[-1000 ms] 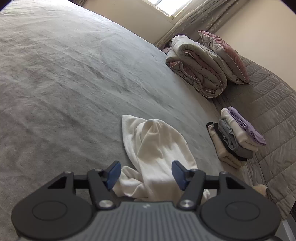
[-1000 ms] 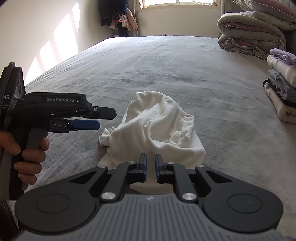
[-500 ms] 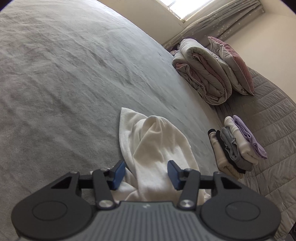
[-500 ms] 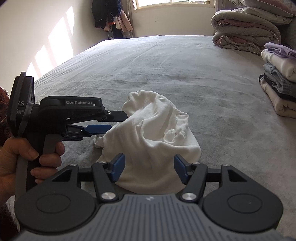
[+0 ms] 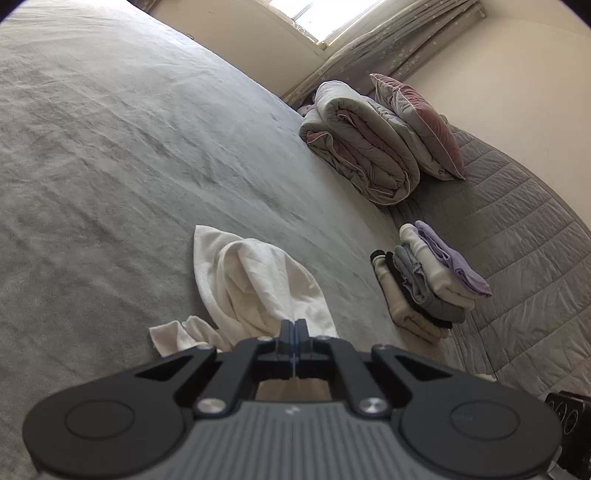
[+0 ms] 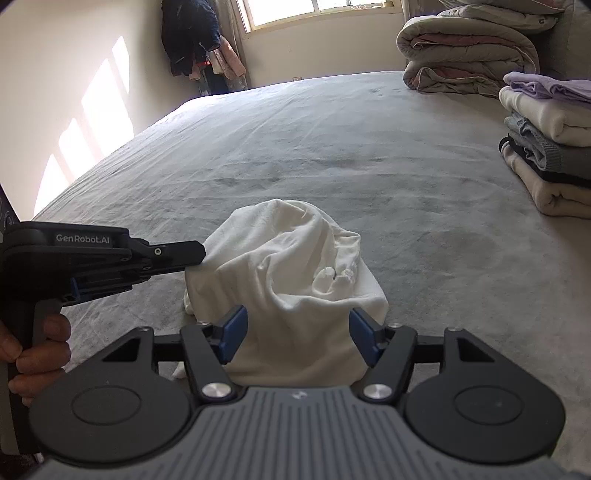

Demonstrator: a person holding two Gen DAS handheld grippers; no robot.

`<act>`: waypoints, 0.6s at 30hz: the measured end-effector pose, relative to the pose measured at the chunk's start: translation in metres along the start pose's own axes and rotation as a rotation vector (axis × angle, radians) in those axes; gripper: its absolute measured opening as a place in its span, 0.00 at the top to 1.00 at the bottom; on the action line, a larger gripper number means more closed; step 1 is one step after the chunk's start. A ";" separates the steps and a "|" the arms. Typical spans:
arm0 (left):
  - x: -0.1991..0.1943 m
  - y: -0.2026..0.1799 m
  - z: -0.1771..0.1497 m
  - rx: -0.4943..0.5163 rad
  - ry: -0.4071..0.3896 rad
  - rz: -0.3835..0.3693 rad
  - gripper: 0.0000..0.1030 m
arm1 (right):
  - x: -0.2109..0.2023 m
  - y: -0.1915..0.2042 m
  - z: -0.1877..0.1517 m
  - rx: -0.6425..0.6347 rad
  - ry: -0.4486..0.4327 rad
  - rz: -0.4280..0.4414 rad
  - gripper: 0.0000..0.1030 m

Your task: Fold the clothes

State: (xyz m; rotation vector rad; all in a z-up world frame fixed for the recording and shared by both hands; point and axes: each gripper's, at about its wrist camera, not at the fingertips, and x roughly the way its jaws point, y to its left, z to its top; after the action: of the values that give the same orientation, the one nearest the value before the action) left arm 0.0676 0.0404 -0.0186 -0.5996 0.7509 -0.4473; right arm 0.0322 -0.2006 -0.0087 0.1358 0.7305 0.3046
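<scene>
Grey, lightly creased bedspread (image 6: pixel 332 155) noted across a wide bed, filling most of both views. Cream walls behind; bright window (image 6: pixel 314 11) on the far wall, pale patterned curtain (image 5: pixel 399 40) beside it. Dark and pink clothes hanging in the far corner (image 6: pixel 199 40). Sunlit patches recorded on the side wall. Rolled grey-and-pink quilt (image 5: pixel 362 151) lying at the head end, mauve velvet pillow (image 5: pixel 424 122) leaning against it, both by a quilted grey cover (image 5: pixel 517 236). Neat stack of folded garments (image 5: pixel 424 280), lilac on top, then cream, grey, black and beige, set near the quilt.

Crumpled white cotton garment (image 6: pixel 295 280) found bunched in a heap on the near part of the bedspread, well apart from the stack. Left gripper (image 5: pixel 294 328) pressed together, pinching a fold at the garment's edge; bare hand (image 6: pixel 33 350) on its black handle. Right gripper (image 6: pixel 295 336) spread wide after just opening, blue pads either side of the garment's near edge, not pressing on it.
</scene>
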 end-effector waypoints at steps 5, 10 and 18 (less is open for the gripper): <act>-0.008 0.006 -0.002 -0.009 0.010 0.019 1.00 | -0.001 0.001 0.001 0.012 -0.006 0.004 0.33; -0.016 0.003 -0.002 0.001 0.019 -0.035 1.00 | 0.000 0.006 0.002 0.014 -0.010 0.037 0.33; -0.031 -0.016 -0.027 0.130 0.125 -0.107 1.00 | -0.005 -0.010 0.011 0.143 -0.025 0.141 0.33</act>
State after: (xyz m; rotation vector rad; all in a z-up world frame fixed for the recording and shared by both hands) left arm 0.0253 0.0366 -0.0082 -0.4943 0.8038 -0.6322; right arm 0.0381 -0.2116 0.0008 0.3273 0.7189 0.3842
